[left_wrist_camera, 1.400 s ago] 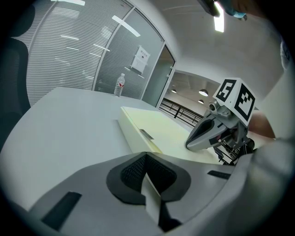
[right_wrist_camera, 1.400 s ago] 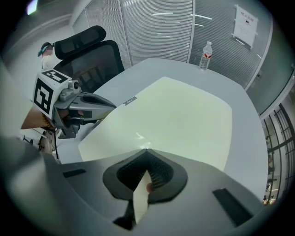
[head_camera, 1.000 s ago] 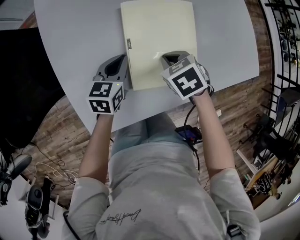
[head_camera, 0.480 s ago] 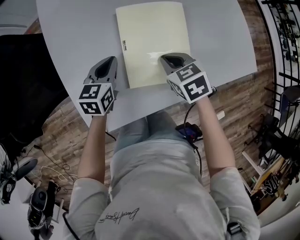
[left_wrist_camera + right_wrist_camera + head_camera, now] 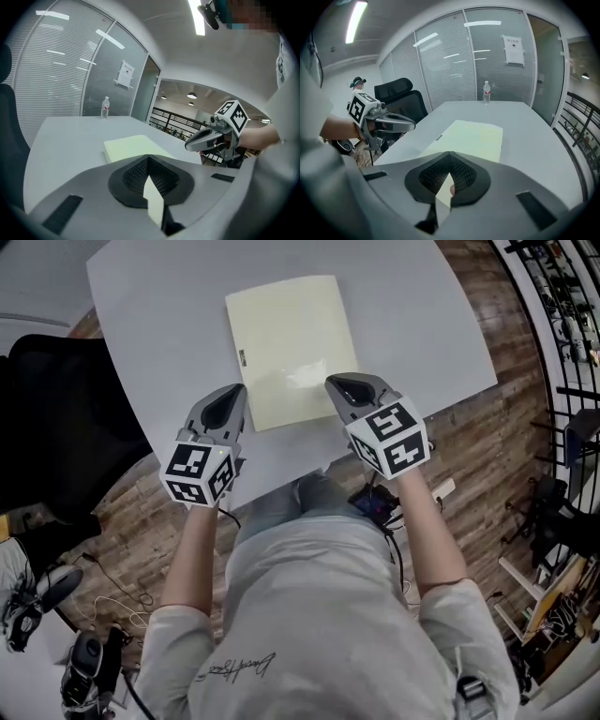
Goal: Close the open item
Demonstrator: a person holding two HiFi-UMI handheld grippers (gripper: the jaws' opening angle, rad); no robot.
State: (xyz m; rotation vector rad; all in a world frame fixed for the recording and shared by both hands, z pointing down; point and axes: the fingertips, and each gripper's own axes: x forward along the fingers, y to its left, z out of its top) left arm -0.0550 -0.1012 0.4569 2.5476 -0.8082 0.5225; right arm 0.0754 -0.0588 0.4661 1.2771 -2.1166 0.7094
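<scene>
A pale yellow folder (image 5: 286,343) lies shut and flat on the grey table (image 5: 412,315); it also shows as the folder (image 5: 131,147) in the left gripper view and the folder (image 5: 473,138) in the right gripper view. My left gripper (image 5: 228,396) hovers just off the folder's near left corner, jaws together and holding nothing. At the near right corner my right gripper (image 5: 345,383) is likewise shut and empty, its tip over the folder's edge. Each gripper view catches the other one: the right gripper (image 5: 202,140) and the left gripper (image 5: 396,123).
A water bottle (image 5: 486,91) stands at the table's far end, in front of a glass wall with blinds. A black office chair (image 5: 56,427) stands left of the table. The table's near edge runs just under both grippers, above the wooden floor (image 5: 469,437).
Both grippers have drawn back toward the person. The right gripper, which rested on the folder's near edge, is now at its corner. The folder lies unchanged.
</scene>
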